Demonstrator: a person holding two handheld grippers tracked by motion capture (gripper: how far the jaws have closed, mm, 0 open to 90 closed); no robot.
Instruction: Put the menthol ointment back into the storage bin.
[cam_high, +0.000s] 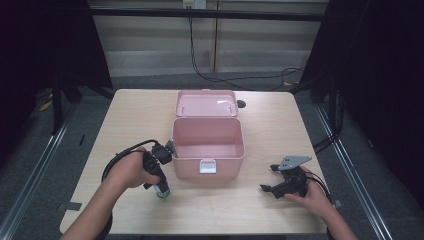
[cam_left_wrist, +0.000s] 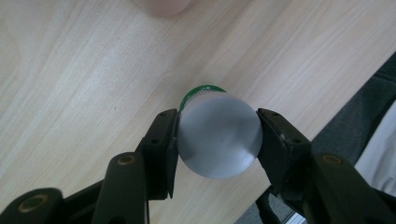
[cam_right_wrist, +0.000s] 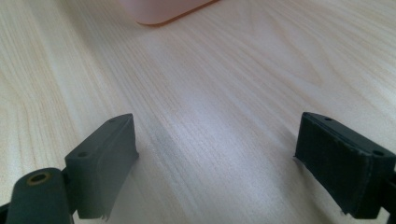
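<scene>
Pink box (cam_high: 208, 150) open; left gripper (cam_left_wrist: 217, 135) clamps can (cam_left_wrist: 219, 135), right gripper (cam_right_wrist: 217, 163) spread

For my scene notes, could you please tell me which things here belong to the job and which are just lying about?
In use:
- left gripper, shut on a green-capped bottle
- open pink box
- right gripper, open, resting on the table

Lying about:
- small dark object behind the box
</scene>
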